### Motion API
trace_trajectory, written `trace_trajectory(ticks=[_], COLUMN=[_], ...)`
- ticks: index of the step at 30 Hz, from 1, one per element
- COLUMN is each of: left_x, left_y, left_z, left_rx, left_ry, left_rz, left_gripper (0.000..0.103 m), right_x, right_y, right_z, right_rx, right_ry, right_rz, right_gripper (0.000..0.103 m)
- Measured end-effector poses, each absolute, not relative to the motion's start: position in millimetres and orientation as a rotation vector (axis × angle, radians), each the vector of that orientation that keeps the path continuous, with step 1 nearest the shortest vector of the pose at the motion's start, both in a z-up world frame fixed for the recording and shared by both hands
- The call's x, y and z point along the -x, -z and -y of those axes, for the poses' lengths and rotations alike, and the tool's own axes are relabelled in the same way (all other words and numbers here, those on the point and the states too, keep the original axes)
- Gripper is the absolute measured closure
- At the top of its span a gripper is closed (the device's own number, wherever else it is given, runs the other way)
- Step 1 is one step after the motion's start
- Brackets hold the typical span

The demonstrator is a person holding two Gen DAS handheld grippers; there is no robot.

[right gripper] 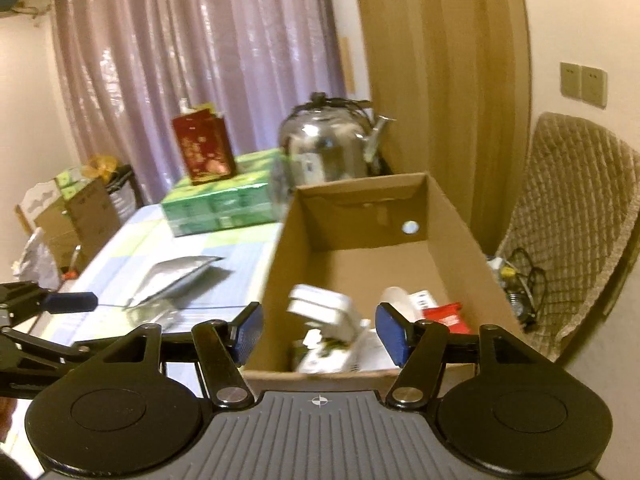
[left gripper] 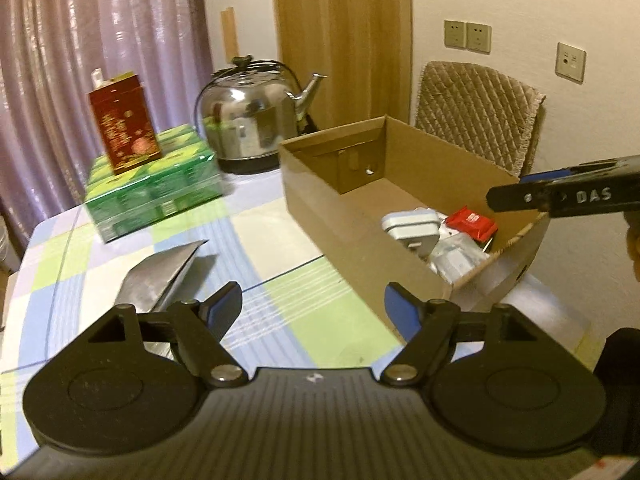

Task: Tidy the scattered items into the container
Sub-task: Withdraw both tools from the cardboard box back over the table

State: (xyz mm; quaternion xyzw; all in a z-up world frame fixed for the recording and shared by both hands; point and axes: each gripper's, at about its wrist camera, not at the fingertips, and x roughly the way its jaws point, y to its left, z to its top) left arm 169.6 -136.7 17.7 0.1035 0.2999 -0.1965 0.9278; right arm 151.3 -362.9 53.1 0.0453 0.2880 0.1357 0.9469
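Observation:
An open cardboard box [left gripper: 320,200] [right gripper: 288,240] stands on the table. Inside its near end lie a white charger-like block [left gripper: 410,226] [right gripper: 324,306], a red packet [left gripper: 472,222] [right gripper: 444,314] and white wrapped items. A silver foil pouch [left gripper: 160,280] [right gripper: 172,276] lies on the checked tablecloth left of the box. My left gripper [left gripper: 314,310] is open and empty above the cloth, between the pouch and the box. My right gripper [right gripper: 320,330] is open and empty, just over the box's near end; its finger shows in the left wrist view [left gripper: 560,196].
A green carton pack [left gripper: 156,188] [right gripper: 224,200] with a red tin [left gripper: 124,124] [right gripper: 204,148] on top stands at the table's far side, beside a steel kettle [left gripper: 252,116] [right gripper: 328,144]. A padded chair [left gripper: 480,116] [right gripper: 576,216] stands right of the box. More boxes [right gripper: 80,208] stand at far left.

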Motion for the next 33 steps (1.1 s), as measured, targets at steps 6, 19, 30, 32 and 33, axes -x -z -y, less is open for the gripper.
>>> trace_trajectory(ticks=[6,19,30,32,33], left_x=[-143.8,-102.5,-96.1,-97.7,-98.8], left_y=[-22.4,-16.8,0.6,3.1,4.4], left_z=[107.0,54.2,7.2,-0.9,-4.7], left_rx=[-0.184,-0.112,-0.073,-0.081,-0.087], left_ry=[0.342,0.241,0.144,0.128,0.120], left_rz=[-0.624,-0.662,-0.704,-0.709,-0.713], left_gripper=[0.025,0.017,0.015,0.015,0.015], right_x=[-129.8,-104.7,-103.0,-106.2,-108.0], right_y=[-60.9,-47.4,-32.6,-30.2,-29.1], right_z=[335.8,295.0,258.4,251.4,247.3], right_rx=[-0.077,-0.040,0.013,0.024,0.030], right_ry=[-0.333,-0.413,-0.498,-0.510,-0.518], right_rz=[-0.586,-0.632,-0.667,-0.671,-0.673], right_gripper=[0.042,0.030,0.024,0.018,0.017])
